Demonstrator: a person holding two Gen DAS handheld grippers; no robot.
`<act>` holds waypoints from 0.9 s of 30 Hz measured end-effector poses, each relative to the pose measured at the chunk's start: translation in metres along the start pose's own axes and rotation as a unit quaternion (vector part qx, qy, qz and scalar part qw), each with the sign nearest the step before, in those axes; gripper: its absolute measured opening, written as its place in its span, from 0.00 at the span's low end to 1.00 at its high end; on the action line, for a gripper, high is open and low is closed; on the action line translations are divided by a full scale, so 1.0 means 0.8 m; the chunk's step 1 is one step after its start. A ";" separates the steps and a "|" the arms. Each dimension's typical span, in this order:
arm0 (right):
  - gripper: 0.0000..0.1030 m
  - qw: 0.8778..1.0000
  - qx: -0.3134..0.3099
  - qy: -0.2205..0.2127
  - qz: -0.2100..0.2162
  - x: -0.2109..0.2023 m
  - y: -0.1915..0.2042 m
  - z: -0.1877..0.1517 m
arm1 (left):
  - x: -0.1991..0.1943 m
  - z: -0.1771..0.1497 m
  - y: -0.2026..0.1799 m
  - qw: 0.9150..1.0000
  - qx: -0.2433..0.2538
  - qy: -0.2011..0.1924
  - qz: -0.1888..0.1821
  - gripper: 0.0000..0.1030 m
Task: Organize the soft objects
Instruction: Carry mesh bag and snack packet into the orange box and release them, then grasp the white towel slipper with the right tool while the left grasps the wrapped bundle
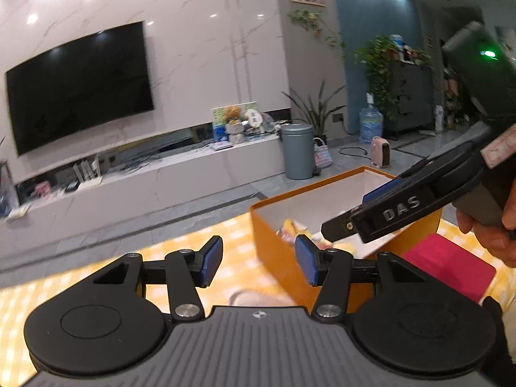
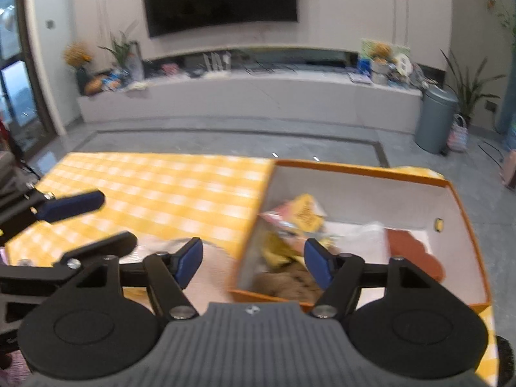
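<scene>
Hand (image 1: 493, 225) appears only in left view; box (image 2: 464, 219) in both.

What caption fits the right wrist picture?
Open right claw above an orange box of soft things on a yellow checked cloth.

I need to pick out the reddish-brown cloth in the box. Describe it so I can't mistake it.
Start at the yellow checked tablecloth and find the open orange box on its right side. Inside, against the right wall, lies the reddish-brown cloth, beside a white cloth. It is the only dark, plain piece there; the yellow printed packet lies further left.
</scene>
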State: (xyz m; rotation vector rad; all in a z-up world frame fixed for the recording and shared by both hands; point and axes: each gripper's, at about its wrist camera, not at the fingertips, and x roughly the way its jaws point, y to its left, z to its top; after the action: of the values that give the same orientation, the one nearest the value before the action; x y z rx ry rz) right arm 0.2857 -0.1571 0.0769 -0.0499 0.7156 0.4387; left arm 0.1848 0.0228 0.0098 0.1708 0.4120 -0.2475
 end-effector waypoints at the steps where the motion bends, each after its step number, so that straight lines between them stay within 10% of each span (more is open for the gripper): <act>1: 0.71 1.000 -0.005 -0.009 0.007 -0.006 0.012 -0.004 | -0.007 -0.004 0.005 1.000 -0.010 0.003 0.003 0.60; 27: 0.82 0.999 -0.002 0.033 -0.010 0.026 0.122 -0.141 | -0.037 -0.122 0.099 0.972 -0.202 0.111 0.050 0.62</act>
State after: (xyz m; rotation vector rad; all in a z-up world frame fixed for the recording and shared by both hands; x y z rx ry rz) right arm 0.1899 -0.0826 -0.0118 -0.0760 0.7780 0.4214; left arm 0.1438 0.1250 -0.0570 -0.1824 0.6645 -0.0410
